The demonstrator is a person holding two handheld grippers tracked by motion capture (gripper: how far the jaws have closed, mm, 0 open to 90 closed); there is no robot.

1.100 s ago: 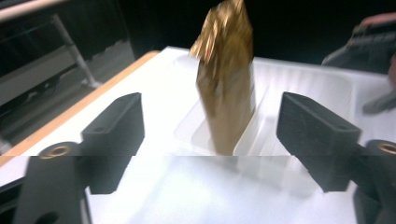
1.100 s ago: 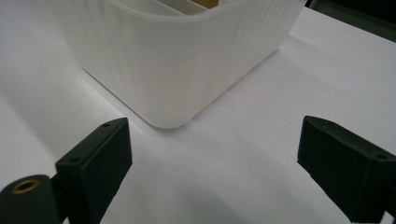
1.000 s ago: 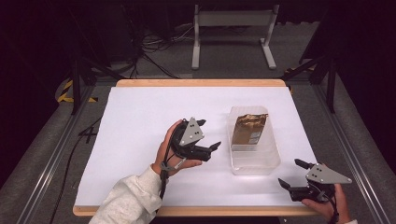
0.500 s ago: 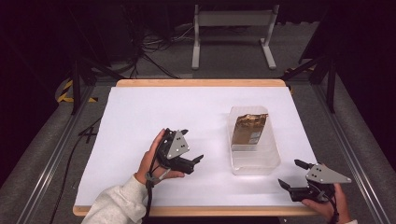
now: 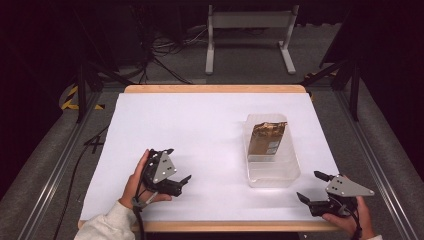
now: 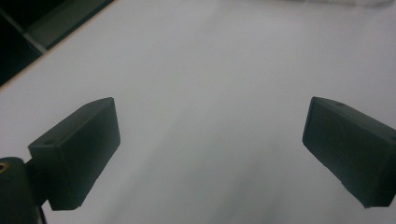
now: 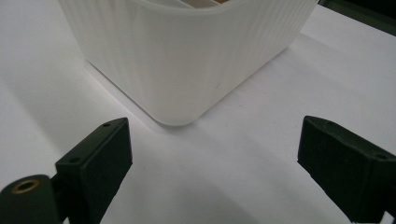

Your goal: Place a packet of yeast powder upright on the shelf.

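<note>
White counter (image 5: 200, 125); clear bin (image 5: 272, 172) right of centre holds a brown packet (image 5: 266, 140). Your left gripper (image 5: 175, 170) and right gripper (image 5: 312, 187) rest near you, jaws open, empty. Likely between steps; next, reach for the bin.

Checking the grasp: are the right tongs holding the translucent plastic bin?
No: the right tongs stand open, apart from the translucent plastic bin ahead of them.

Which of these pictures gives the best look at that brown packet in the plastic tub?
The high view: it looks down into the clear tub, so the brown packet lying inside shows whole. The right gripper view faces the tub's ribbed wall, with just a tan sliver above the rim. The left gripper view faces the white tabletop.
</note>
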